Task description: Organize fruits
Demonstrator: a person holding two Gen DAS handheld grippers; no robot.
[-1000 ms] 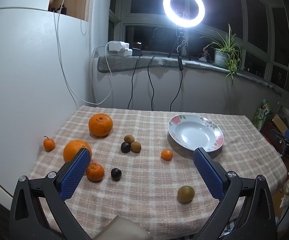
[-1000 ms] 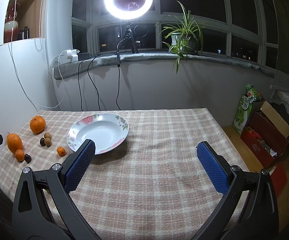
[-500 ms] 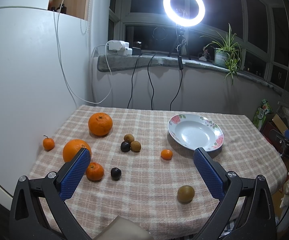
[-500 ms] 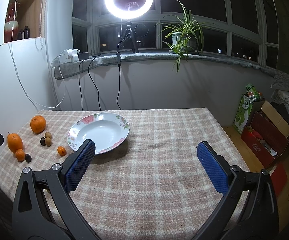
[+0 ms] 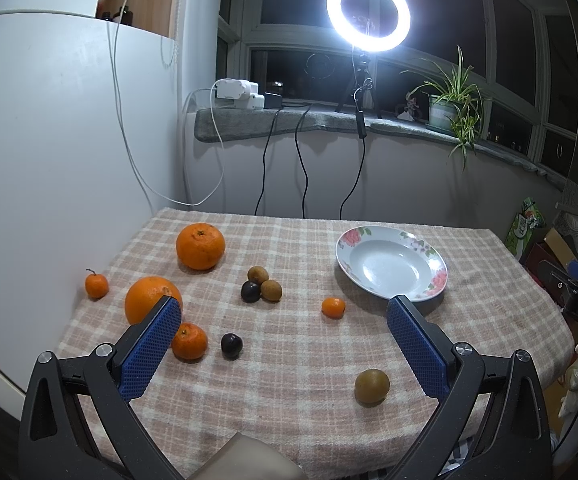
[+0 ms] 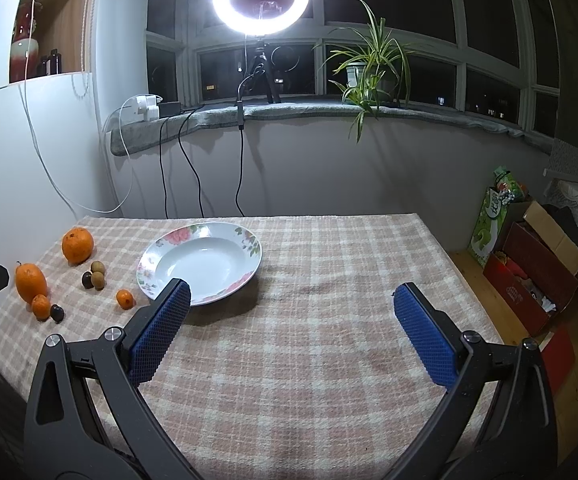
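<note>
Left tool [image 5: 281, 316]: released, jaws spread wide, grasping nothing, suspended above the near edge of the surface [image 5: 289, 412]. Right tool [image 6: 289, 304]: released, jaws spread wide, grasping nothing, above the near right part of the surface.

Fruit positions relative to the left tool:
- Large orange [image 5: 200, 246]: toward the far left corner, well apart from the tool.
- Second large orange [image 5: 151, 300]: behind the left pad tip.
- Mandarin [image 5: 189, 341] and dark plum [image 5: 231, 345]: just beside the left pad, inside the jaw span.
- Small stemmed mandarin [image 5: 97, 285]: at the left edge.
- Two brown longans and one dark fruit [image 5: 261, 284]: clustered, touching, mid-surface.
- Small tangerine [image 5: 333, 307]: near the plate.
- Kiwi [image 5: 372, 386]: near the right pad.

The floral plate [image 5: 347, 240] holds no fruit; its near rim lies behind the right pad tip.
</note>
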